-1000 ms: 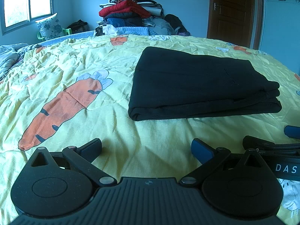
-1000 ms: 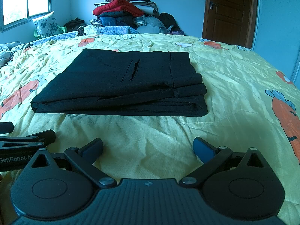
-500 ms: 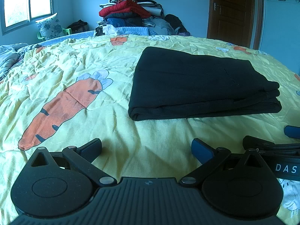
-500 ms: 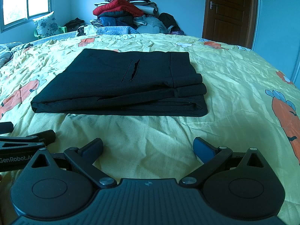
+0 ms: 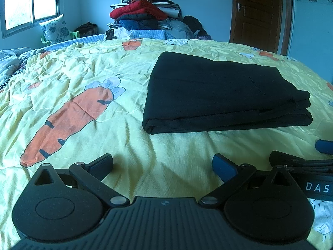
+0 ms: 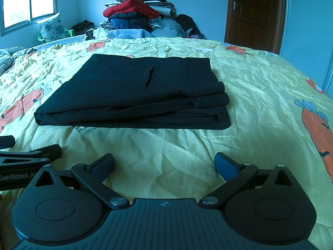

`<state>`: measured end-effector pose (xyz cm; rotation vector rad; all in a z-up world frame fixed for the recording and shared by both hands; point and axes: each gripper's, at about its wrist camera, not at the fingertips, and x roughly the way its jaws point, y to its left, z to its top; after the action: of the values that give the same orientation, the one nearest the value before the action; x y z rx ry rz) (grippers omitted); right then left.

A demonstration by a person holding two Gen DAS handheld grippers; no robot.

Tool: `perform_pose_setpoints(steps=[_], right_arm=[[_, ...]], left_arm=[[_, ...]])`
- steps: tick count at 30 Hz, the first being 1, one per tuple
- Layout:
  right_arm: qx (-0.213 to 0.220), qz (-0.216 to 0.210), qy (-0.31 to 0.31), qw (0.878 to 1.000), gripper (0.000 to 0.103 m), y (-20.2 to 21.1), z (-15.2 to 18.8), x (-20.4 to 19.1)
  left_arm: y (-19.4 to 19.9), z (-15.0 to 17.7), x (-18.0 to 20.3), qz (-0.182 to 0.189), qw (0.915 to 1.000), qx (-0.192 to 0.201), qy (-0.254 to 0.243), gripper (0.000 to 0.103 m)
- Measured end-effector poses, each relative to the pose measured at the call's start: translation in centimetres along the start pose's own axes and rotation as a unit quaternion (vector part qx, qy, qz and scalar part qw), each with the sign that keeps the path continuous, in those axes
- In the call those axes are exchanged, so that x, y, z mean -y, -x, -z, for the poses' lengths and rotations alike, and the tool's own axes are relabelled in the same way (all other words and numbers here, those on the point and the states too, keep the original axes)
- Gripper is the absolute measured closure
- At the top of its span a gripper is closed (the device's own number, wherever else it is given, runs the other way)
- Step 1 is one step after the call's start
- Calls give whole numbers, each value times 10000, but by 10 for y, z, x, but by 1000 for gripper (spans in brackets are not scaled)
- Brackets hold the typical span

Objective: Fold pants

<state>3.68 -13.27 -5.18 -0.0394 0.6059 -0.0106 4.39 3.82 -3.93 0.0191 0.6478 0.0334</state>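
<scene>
Black pants (image 5: pixel 220 91) lie folded into a flat layered rectangle on the yellow carrot-print bedspread (image 5: pixel 83 79). They also show in the right wrist view (image 6: pixel 141 91), with a pocket slit on top. My left gripper (image 5: pixel 163 163) is open and empty, resting low over the bedspread in front of the pants' left corner. My right gripper (image 6: pixel 164 164) is open and empty, a short way in front of the pants' near edge. The two grippers sit side by side; each shows at the edge of the other's view.
A tall pile of clothes (image 5: pixel 145 14) stands at the far end of the bed. A floral pillow (image 5: pixel 55 29) and a window are at the far left. A brown door (image 5: pixel 260 14) is at the far right.
</scene>
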Motion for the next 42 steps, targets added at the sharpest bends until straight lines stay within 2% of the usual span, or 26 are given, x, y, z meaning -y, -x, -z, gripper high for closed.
perform_pose_setpoints(steps=[42], right_arm=[[0,1,-1,10000,0,0,0,0]], left_arm=[[-2,-1,-5,135,9998,-59,136,0]])
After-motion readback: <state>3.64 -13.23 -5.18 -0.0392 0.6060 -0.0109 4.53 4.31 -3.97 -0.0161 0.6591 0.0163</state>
